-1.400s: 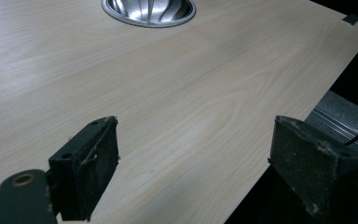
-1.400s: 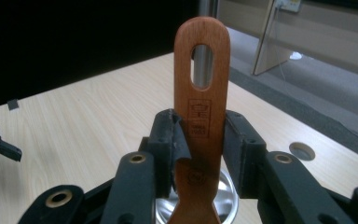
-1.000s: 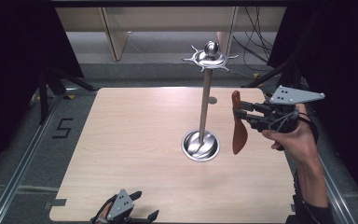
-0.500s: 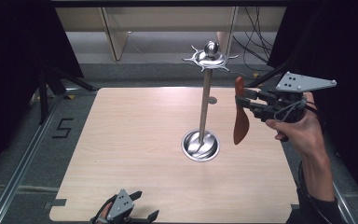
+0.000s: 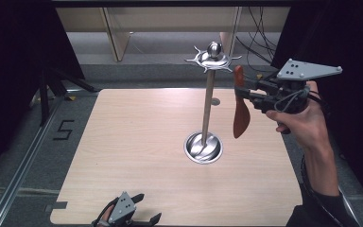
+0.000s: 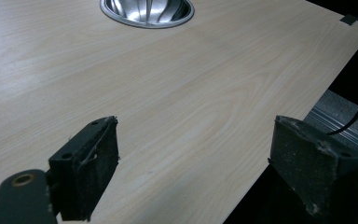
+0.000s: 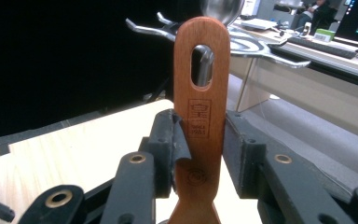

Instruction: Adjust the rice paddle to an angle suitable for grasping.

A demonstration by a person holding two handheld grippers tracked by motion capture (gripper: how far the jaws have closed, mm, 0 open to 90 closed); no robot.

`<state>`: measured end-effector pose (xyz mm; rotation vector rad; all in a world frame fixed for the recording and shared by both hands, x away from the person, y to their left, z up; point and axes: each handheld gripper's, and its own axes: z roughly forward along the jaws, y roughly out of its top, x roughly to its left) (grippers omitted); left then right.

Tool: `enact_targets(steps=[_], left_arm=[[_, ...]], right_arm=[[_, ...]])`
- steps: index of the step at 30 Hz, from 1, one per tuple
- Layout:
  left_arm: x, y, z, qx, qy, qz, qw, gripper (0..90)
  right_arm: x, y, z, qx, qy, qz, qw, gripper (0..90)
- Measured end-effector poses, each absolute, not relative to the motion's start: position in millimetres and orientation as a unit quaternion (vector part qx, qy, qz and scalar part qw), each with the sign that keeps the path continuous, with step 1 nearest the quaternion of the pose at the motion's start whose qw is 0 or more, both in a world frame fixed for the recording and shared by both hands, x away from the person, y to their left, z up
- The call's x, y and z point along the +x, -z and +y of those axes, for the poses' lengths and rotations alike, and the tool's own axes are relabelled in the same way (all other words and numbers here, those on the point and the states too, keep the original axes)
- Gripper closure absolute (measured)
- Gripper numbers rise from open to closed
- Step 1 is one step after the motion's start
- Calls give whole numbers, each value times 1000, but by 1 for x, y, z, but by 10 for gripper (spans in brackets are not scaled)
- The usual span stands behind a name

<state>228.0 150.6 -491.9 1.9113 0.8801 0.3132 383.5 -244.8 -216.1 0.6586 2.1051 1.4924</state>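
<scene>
my right gripper clamps the wooden spatula by its handle, held up beside the hook stand. it looks light, stiff and smooth. left gripper rests agape.

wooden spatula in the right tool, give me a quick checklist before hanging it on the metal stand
1. Grip: the right tool is shut on the handle of the reddish-brown wooden spatula. ok
2. Hanging hole: the oval slot at the handle's top is unobstructed above the jaws. ok
3. Orientation: spatula upright, blade hanging down. ok
4. Alignment: the slot lines up with the hooked top of the tall silver metal stand in the right gripper view, but which hook is nearest and how far off: cannot tell
5. Stand: upright on its round base on the light wooden table. ok
6. Left tool: open, low at the table's near edge, away from the stand. ok
</scene>
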Motion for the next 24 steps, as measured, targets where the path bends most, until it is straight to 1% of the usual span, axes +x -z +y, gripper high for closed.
enact_targets(steps=[3,4,5,6,10,13,14,19,20,23,24], left_arm=[[227,492,150,783,-127,366,486,147],[227,492,150,779,-123,374,488,147],[227,492,150,779,-123,374,488,147],[227,492,150,779,-124,374,487,147],[227,492,150,784,-126,370,482,147],[227,492,150,783,-124,370,484,147],[227,492,149,779,-123,373,488,147],[227,492,150,781,-122,371,487,147],[227,492,151,785,-125,369,482,147],[227,492,150,786,-126,361,486,147],[227,492,150,784,-125,368,484,147]], right_arm=[[386,214,-242,248,-542,768,235,671],[388,212,-242,246,-538,769,243,671],[388,212,-242,246,-538,769,243,671],[389,212,-240,252,-540,769,232,671],[392,211,-236,255,-532,771,238,670],[395,212,-233,254,-533,773,234,671],[396,213,-232,252,-532,772,240,670],[401,215,-229,258,-529,773,237,670],[403,216,-226,261,-530,774,228,671],[404,217,-225,266,-527,776,222,670],[404,218,-225,268,-528,776,217,670]])
